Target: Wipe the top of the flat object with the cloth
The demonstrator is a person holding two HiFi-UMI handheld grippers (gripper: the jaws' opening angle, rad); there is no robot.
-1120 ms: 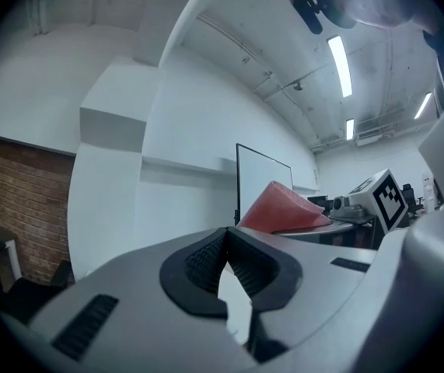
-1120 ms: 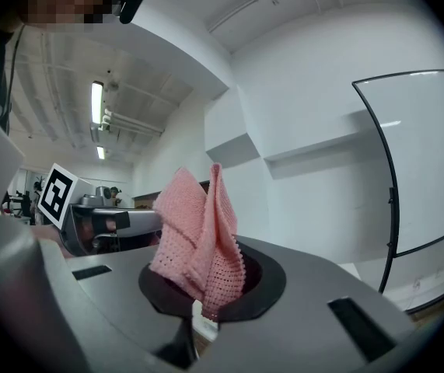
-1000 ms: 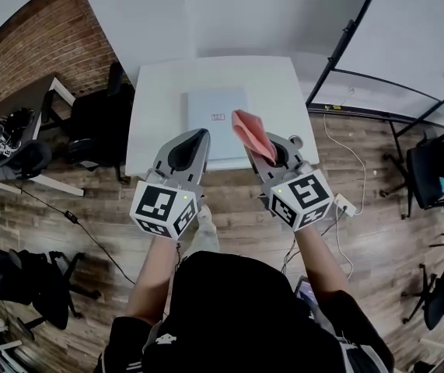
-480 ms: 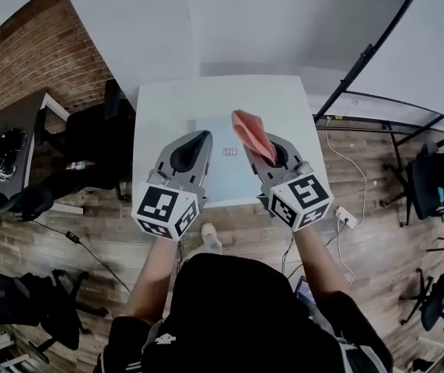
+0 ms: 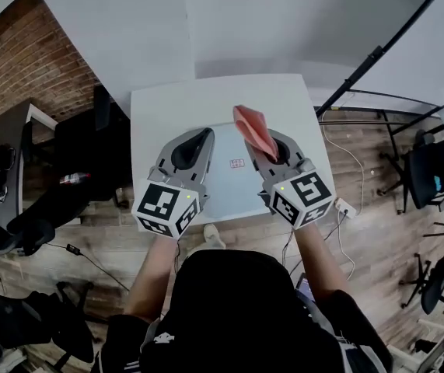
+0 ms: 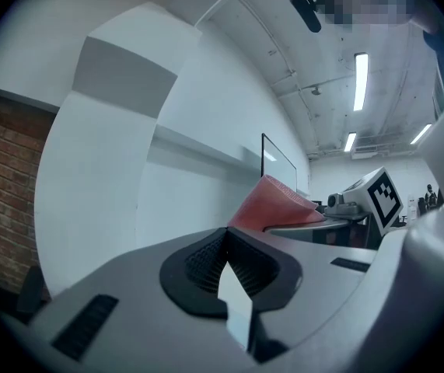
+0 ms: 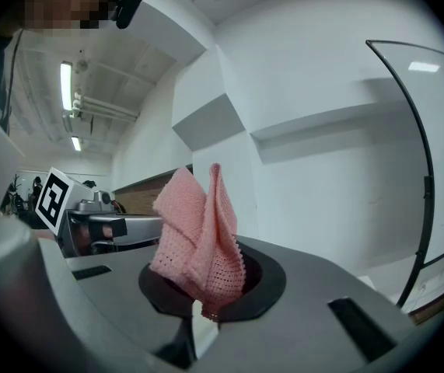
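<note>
The flat object [image 5: 233, 183], a pale grey-blue slab with a small red label, lies on the white table [image 5: 167, 107]. Both grippers hover side by side over its near half, pointing away from me. My left gripper [image 5: 204, 135] is shut with nothing in it; in the left gripper view its jaws [image 6: 225, 238] meet at the tip. My right gripper [image 5: 263, 154] is shut on a pink cloth [image 5: 252, 130] that stands up out of the jaws. The right gripper view shows the folded cloth [image 7: 198, 239] pinched at its lower end in the gripper [image 7: 208, 308]. From the left gripper view the cloth [image 6: 272, 204] shows to the right.
A black office chair [image 5: 89, 142] stands against the table's left side, with a dark desk [image 5: 4, 134] and brick wall [image 5: 19, 61] beyond. A power strip [image 5: 344, 206] and cables lie on the wood floor at right. More black chairs [image 5: 439, 169] and a black partition frame [image 5: 377, 57] stand further right.
Both grippers have moved forward together, from in front of the table's near edge to over the flat object. The right keeps hold of the pink cloth; the left stays shut.
</note>
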